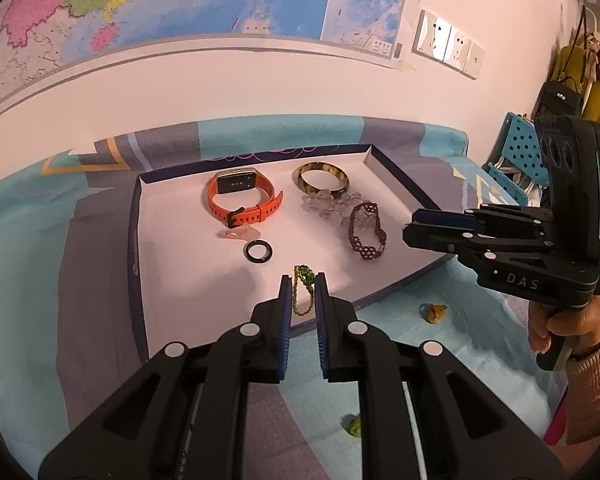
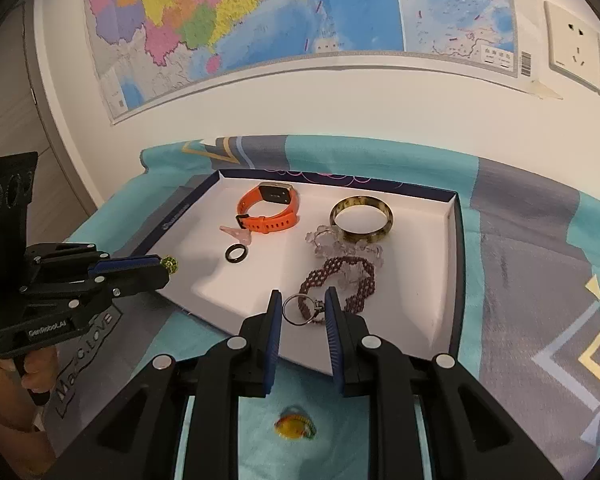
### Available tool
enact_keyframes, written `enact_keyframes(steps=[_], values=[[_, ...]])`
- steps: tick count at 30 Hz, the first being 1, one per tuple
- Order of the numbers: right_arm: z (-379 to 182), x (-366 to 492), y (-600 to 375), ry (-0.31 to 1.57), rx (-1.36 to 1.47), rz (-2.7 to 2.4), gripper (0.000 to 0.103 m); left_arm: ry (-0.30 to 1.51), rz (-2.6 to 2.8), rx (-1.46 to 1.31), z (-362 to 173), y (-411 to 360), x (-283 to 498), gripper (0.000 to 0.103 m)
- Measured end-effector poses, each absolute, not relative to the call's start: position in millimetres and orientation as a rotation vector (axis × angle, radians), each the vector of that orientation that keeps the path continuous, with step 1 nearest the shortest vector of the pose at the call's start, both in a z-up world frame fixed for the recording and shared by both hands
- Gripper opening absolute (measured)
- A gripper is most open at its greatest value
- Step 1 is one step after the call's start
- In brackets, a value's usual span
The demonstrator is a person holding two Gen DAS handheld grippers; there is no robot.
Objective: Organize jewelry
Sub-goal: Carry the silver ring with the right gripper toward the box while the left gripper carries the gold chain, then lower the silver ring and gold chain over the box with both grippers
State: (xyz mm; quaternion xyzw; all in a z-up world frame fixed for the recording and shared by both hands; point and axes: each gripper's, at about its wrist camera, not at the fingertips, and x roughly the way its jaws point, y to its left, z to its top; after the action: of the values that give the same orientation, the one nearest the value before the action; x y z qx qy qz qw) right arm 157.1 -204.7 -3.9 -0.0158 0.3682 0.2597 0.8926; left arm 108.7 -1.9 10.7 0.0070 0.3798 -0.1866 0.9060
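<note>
you are holding the left tool (image 1: 303,280) closed on a green-beaded chain (image 1: 302,289), the right tool (image 2: 300,304) gripping a silver ring (image 2: 299,310), both hanging just over the tray's (image 2: 452,264) near edge.

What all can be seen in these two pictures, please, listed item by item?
tray: one, white inside with a dark rim, on the cloth
watch: one, orange strap, far left in tray
bangle: one, brownish, far right in tray
clear beads: one string, beside the bangle
beaded bracelet: one, dark red, right side of tray
black ring: one, middle of tray
pink piece: one, pale, near the watch
amber ring: one, yellow-orange, on cloth before the tray
green piece: one, on cloth
cloth: one, teal and grey
map: on the wall
sockets: white, on the wall
left claw: shut on a green-and-gold chain
right claw: shut on a silver ring
</note>
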Motion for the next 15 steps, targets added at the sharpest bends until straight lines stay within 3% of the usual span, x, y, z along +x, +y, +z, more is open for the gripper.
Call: enact_keyframes(steps=[15], values=[[-19.6,189.4,-189.3,0.816,-0.056,0.512,0.02,0.829,-0.357,0.046,-3.8,-8.8,135.2,0.012]])
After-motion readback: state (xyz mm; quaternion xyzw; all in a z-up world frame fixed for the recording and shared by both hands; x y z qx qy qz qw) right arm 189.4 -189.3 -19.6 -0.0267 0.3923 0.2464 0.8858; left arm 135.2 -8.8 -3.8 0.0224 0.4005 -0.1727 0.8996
